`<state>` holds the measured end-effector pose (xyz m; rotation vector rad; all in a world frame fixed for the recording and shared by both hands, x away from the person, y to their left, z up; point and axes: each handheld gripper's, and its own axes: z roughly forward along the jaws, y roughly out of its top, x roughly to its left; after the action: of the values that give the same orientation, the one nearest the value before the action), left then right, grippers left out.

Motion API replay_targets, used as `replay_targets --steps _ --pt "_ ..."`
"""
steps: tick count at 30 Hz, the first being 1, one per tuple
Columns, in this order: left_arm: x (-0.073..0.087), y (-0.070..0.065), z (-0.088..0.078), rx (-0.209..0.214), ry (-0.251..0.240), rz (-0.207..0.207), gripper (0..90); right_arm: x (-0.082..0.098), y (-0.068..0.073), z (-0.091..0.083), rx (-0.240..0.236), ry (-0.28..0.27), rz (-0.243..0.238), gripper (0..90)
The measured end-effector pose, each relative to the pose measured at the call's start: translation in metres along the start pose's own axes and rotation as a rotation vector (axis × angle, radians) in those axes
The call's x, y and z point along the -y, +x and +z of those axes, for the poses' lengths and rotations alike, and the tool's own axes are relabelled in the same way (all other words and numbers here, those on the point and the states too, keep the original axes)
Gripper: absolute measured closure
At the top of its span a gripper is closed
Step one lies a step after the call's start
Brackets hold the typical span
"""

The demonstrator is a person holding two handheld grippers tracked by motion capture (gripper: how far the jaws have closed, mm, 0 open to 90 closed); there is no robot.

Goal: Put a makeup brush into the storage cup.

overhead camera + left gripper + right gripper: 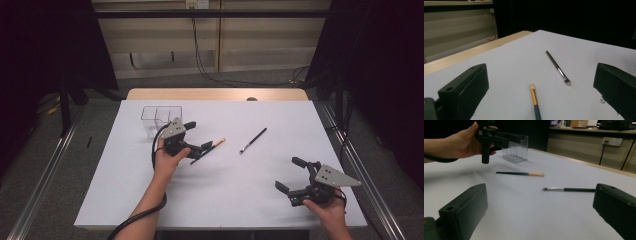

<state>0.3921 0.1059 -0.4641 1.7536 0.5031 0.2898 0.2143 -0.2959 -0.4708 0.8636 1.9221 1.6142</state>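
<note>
The left gripper point(197, 136) hovers with fingers apart, the gold-ferruled brush point(534, 100) lying untouched between them on the table.

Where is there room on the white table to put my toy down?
The biggest bare patch is the near middle of the white table, between the left tool and the right tool. The far right corner, beyond the black brush, is bare too. It is crowded at the far left, where the clear box, the left tool and the gold brush sit close together.
</note>
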Motion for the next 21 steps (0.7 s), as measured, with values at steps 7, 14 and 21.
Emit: replay_targets --steps 7,14,21 --pt "-0.003 0.001 0.011 0.016 0.013 0.005 0.0 0.001 -0.001 -0.001 0.002 0.001 0.006 0.0" --pt "-0.006 0.002 0.017 0.023 0.061 0.008 0.0 0.000 -0.001 -0.002 -0.001 0.004 0.007 0.0" --pt "-0.013 0.006 0.025 0.008 0.163 0.012 0.0 0.000 -0.001 -0.001 -0.009 0.009 0.010 0.0"
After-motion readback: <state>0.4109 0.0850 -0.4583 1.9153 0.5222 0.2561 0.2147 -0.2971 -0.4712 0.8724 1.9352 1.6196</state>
